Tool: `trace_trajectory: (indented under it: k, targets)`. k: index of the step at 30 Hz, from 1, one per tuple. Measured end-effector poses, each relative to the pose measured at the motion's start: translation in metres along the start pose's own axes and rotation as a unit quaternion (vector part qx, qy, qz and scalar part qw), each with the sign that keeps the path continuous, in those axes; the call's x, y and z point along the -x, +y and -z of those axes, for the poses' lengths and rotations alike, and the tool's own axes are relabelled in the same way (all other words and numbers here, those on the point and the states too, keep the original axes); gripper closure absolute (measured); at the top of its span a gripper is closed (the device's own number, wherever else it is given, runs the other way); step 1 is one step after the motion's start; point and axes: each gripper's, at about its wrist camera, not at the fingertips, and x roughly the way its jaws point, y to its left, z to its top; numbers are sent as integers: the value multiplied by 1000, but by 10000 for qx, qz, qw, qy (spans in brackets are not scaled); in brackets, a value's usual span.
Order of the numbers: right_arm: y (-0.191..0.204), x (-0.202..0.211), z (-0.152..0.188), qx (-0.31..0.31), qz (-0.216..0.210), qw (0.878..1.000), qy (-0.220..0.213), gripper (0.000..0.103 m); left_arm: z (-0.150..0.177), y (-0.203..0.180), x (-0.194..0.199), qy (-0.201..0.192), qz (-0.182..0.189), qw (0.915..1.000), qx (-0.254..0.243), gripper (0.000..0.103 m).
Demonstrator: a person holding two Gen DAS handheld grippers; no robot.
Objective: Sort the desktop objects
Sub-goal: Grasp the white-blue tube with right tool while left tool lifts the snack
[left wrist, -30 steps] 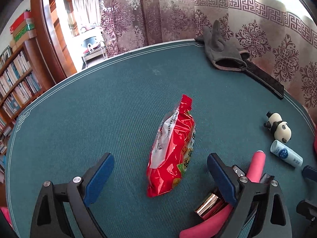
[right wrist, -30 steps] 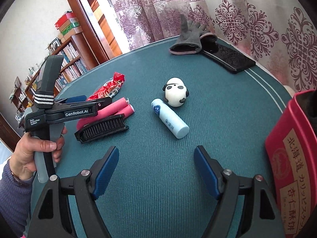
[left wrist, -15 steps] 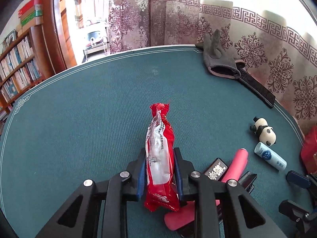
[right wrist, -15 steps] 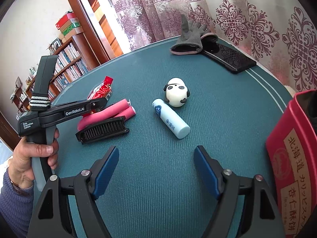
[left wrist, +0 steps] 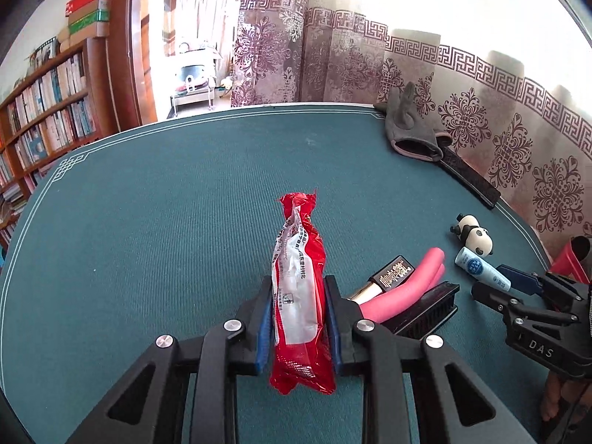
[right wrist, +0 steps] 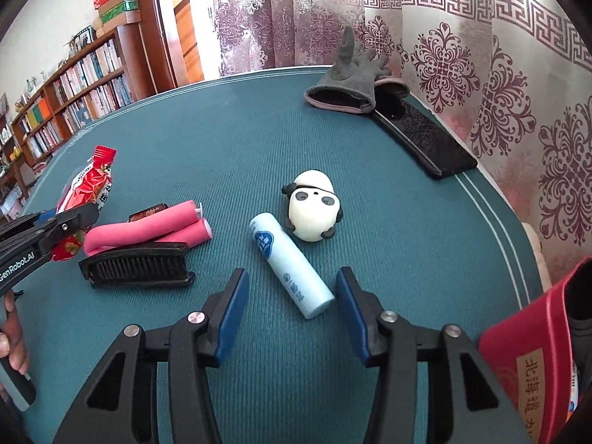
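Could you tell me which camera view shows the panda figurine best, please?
The right wrist view: the panda figurine lies near the middle, face and black ears plain, just beyond the pale blue tube. In the left wrist view it is small and distorted near the right edge.

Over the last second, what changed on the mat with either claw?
The left claw closed on the red snack packet, turning it onto its edge. The right claw moved in on the blue-white tube; its jaws are closing, with the tube's near end between them, not yet pinched. The panda figure, pink foam roller, black comb and grey glove stayed put.
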Motion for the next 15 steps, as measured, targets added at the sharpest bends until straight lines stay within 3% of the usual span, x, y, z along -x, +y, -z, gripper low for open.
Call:
trace_trajectory:
  k: [2, 4, 7, 11, 15]
  targets:
    - [3, -3, 0, 109, 57, 9999, -5, 62, 1, -2, 0, 9, 57, 10000, -19, 77]
    - [6, -2, 1, 201, -31, 9998, -28, 82, 1, -3, 1, 3, 76, 10000, -27, 77]
    - [10, 1, 4, 219, -88, 9997, -9, 83, 1, -3, 4, -21, 115, 9999, 5, 77]
    - [10, 15, 12, -39, -485, 9988, -7, 83, -1, -7, 14, -126, 138, 9998, -2, 77]
    - [12, 41, 20, -162, -581, 9980, -201, 83, -1, -15, 26, -205, 197, 9996, -60, 77]
